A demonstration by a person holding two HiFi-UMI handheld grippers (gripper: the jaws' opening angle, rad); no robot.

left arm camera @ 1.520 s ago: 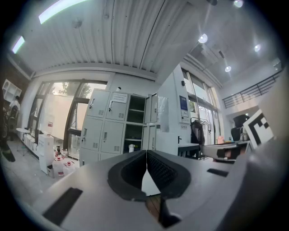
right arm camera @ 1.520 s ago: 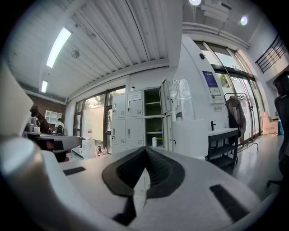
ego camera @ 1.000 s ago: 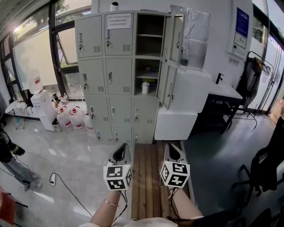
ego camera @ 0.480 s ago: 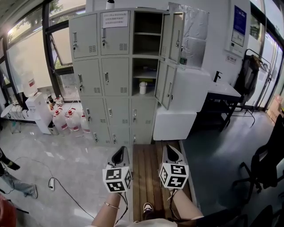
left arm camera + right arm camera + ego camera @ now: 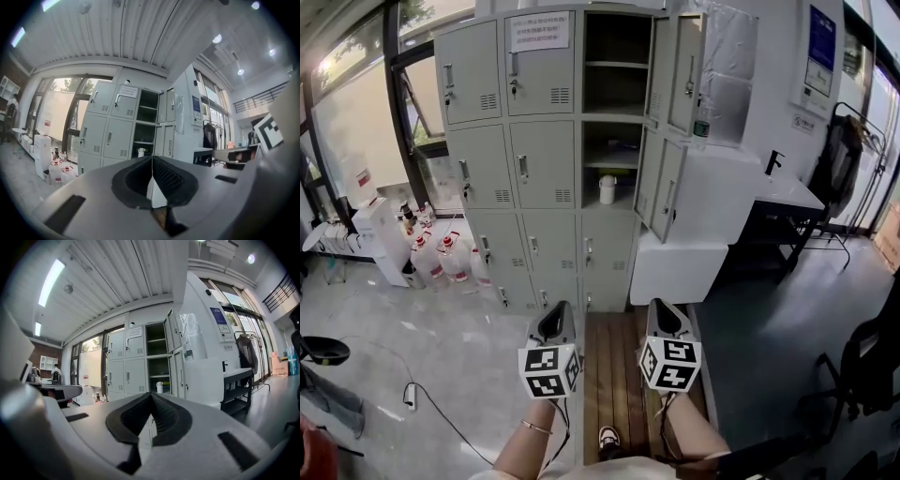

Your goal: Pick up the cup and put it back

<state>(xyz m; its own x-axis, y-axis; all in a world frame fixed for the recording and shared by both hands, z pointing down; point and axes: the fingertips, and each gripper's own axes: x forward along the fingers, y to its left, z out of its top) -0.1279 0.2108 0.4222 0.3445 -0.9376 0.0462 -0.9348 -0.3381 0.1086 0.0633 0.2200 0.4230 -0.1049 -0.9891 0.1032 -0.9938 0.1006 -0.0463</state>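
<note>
Grey lockers (image 5: pixel 544 159) fill the upper middle of the head view, and the white cup (image 5: pixel 607 188) stands on a shelf in an open compartment near the centre, while the left gripper (image 5: pixel 559 311) and the right gripper (image 5: pixel 662 307) are side by side at the lower centre, well apart from it. In the left gripper view the jaws are pressed together with nothing between them, and the cup (image 5: pixel 140 152) shows small just left of centre. In the right gripper view the jaws are also pressed together and empty, with the cup (image 5: pixel 159 387) just above their tip in the frame, far behind
</note>
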